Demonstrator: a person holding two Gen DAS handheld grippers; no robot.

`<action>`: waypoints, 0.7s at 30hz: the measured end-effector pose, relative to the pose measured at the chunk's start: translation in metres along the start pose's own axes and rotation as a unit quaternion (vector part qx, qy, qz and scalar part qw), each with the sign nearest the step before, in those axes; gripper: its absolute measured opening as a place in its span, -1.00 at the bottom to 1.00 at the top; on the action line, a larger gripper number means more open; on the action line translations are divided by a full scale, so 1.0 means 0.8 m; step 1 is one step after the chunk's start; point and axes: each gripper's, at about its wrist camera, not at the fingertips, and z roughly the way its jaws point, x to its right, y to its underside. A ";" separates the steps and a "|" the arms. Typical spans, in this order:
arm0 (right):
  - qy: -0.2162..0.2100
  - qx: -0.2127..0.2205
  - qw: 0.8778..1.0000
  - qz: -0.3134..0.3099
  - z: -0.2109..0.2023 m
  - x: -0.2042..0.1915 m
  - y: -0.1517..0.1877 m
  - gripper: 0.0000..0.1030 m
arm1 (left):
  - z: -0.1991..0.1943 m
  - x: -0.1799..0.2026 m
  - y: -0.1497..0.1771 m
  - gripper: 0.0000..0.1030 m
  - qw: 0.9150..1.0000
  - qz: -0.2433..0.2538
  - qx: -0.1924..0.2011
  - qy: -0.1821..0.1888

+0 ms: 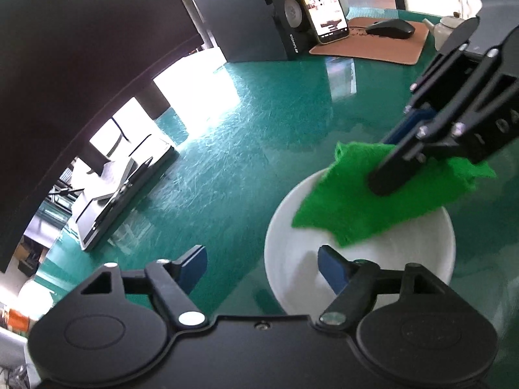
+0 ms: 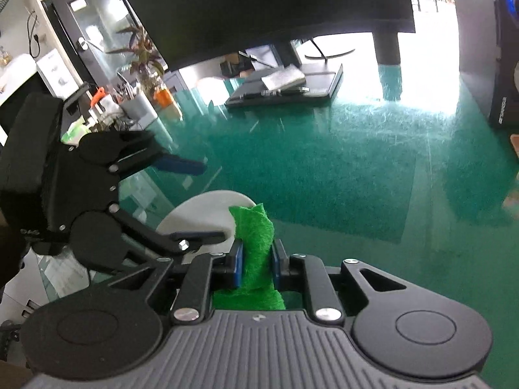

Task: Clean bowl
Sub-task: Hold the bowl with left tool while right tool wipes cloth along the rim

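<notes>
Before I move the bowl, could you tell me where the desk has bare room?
Bare green desk lies between the white bowl, the monitor base and the speaker. The mouse pad corner, with phone and mouse, is crowded.

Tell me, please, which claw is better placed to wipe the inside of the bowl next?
The right claw. It is shut on the green cloth, which hangs over the white bowl. The left claw is open and holds nothing, with one finger inside the bowl's rim and one outside, so it could steady the bowl instead.
</notes>
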 end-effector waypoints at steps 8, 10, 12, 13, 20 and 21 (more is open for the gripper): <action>0.002 0.007 1.000 -0.012 -0.001 0.001 0.001 -0.67 | 0.007 0.006 0.000 0.17 1.000 0.011 -0.024 0.010; 0.005 0.006 1.000 -0.015 0.000 0.001 0.000 -0.67 | 0.009 0.006 0.001 0.16 1.000 0.017 -0.018 0.019; 0.006 0.005 1.000 -0.018 0.000 0.000 -0.001 -0.66 | 0.010 0.007 0.003 0.15 0.999 0.036 -0.004 0.024; 0.005 0.004 1.000 -0.020 0.000 0.000 -0.001 -0.66 | 0.010 0.007 0.003 0.17 0.999 0.042 -0.002 0.025; 0.014 0.003 0.998 -0.058 0.004 -0.006 -0.004 -0.66 | 0.015 0.004 -0.005 0.08 0.996 0.072 -0.013 0.050; 0.016 0.003 0.998 -0.067 0.004 -0.009 -0.004 -0.66 | 0.016 0.000 -0.008 -0.03 0.995 0.068 -0.020 0.065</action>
